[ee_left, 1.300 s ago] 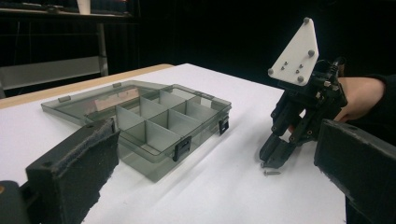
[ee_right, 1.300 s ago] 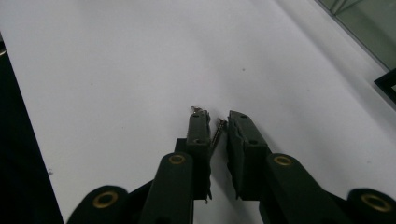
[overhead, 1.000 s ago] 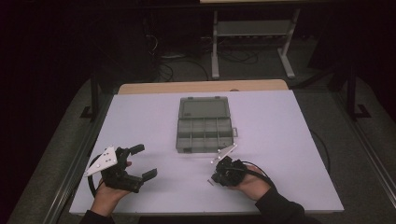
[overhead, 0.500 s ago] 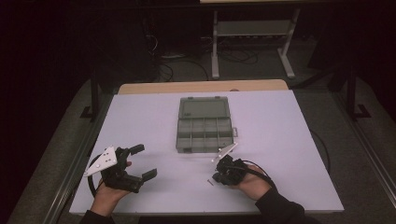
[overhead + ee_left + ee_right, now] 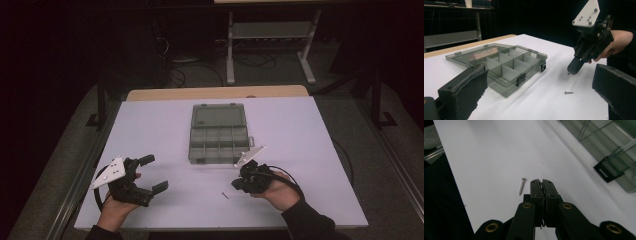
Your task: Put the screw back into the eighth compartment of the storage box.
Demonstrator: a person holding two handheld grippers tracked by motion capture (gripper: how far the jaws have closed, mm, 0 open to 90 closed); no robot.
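Observation:
A grey clear compartment box (image 5: 219, 141) lies open mid-table, its lid flat behind it and its cells bare (image 5: 509, 67). My right gripper (image 5: 235, 184) hangs just above the table in front of the box's right corner, tilted down, jaws shut (image 5: 541, 182). A tiny grey tip that looks like a small screw (image 5: 568, 73) pokes out below its jaws in the left gripper view. Another screw (image 5: 225, 195) lies loose on the table beside it (image 5: 522, 186). My left gripper (image 5: 154, 173) rests at the front left, open, nothing between its pads (image 5: 464, 90).
The white table (image 5: 310, 150) has free room on all sides of the box. The box's black latch (image 5: 607, 171) is close to my right gripper. A wooden strip (image 5: 215, 93) edges the far side, with a metal stand (image 5: 270, 45) on the dark floor beyond.
My right gripper has lifted a little off the table with its jaws still shut. The left gripper has stayed where it was.

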